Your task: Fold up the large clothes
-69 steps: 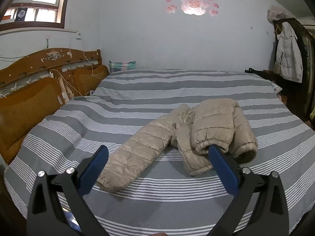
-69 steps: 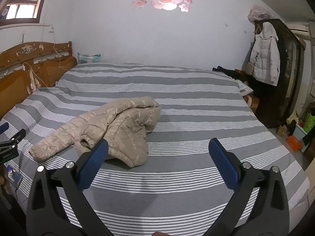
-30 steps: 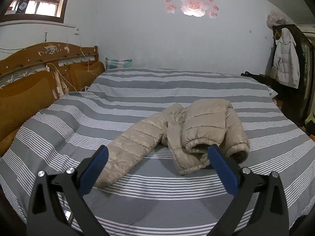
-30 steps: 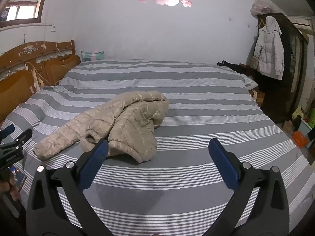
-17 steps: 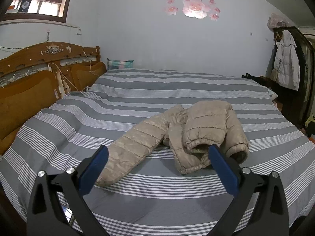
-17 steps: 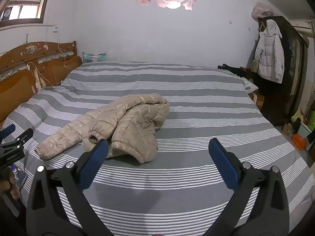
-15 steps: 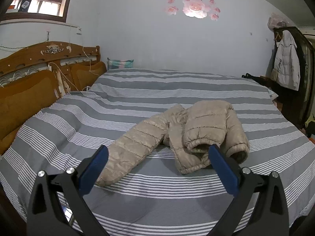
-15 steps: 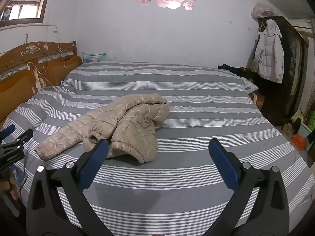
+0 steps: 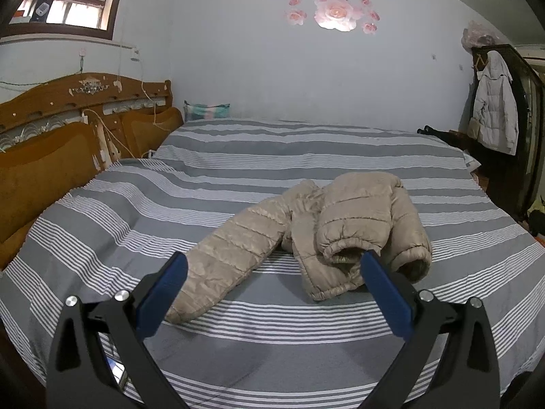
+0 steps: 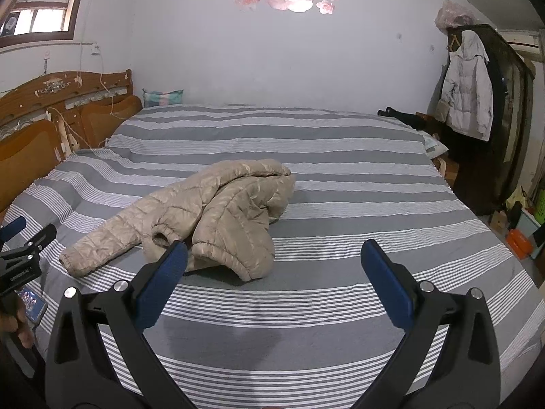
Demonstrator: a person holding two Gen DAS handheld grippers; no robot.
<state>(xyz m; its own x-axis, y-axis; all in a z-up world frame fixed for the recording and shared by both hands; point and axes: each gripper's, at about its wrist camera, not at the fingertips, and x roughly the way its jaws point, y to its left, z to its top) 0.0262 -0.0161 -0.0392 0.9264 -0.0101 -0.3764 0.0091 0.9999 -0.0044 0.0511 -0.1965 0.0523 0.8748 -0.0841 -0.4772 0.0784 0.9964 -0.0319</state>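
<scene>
A bed (image 9: 306,156) covered by a grey and white striped sheet is seen in both views, with a wooden headboard (image 9: 61,129) at its left side. A beige puffer jacket (image 9: 344,225) is spread crumpled near the middle of the bed, one sleeve (image 9: 224,259) stretched toward the near edge. The left tongs (image 9: 272,272) are held released above the near edge, nothing gripped. The right tongs (image 10: 272,262) are likewise spread wide and empty, just beside the jacket's hem.

Soft, dim daylight enters through the window (image 9: 64,10); fisheye bending darkens the corners, and the bed's (image 9: 306,334) near edge perhaps blurs.
</scene>
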